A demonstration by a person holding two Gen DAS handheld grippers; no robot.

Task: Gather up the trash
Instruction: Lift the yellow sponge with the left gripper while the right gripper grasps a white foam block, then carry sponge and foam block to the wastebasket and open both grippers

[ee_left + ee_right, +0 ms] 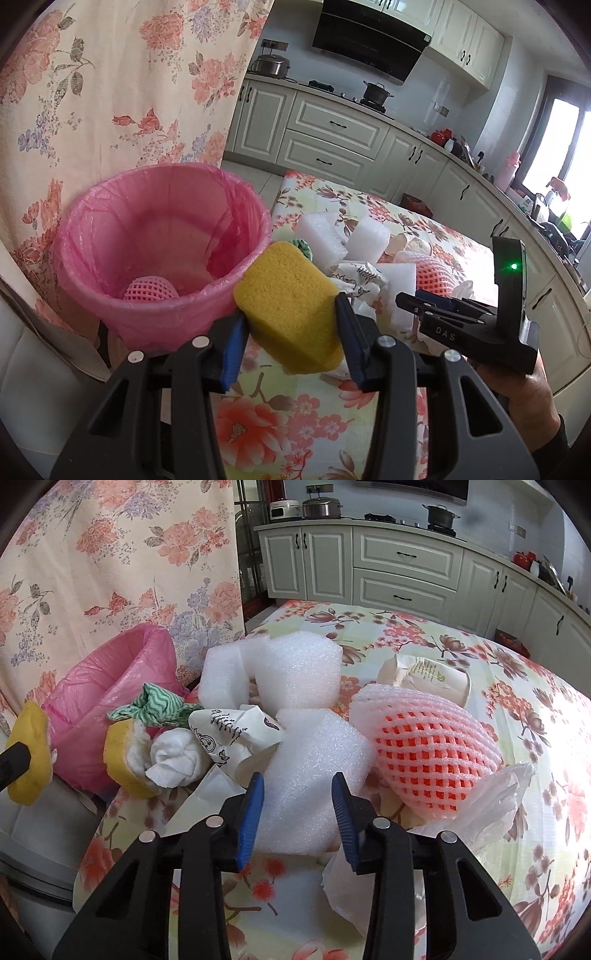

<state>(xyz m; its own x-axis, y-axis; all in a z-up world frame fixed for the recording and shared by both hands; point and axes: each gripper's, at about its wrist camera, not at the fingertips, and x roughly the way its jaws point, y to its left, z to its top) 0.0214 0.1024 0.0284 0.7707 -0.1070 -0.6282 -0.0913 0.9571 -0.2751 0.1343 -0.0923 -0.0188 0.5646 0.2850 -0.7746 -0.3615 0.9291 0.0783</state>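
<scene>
My left gripper (pixel 291 314) is shut on a yellow sponge (pixel 291 295), held just beside the rim of a pink-lined bin (pixel 147 317). A pink foam net (pixel 149 290) lies inside the bin. In the right wrist view the same sponge (pixel 31 753) shows at the far left, next to the bin (pixel 110 686). My right gripper (pixel 297 794) is shut on a white foam block (pixel 314 760) that rests in the trash pile on the floral tablecloth (pixel 480 849). The right gripper (pixel 413 301) also appears in the left wrist view, low over the pile.
The pile holds more white foam blocks (pixel 295 668), a pink net over something orange (pixel 428 753), crumpled printed paper (pixel 236 734), a tissue wad (pixel 177 760), a second yellow sponge (pixel 118 757), a green cloth (pixel 155 705) and a plastic bag (pixel 491 801). A floral curtain hangs left; kitchen cabinets stand behind.
</scene>
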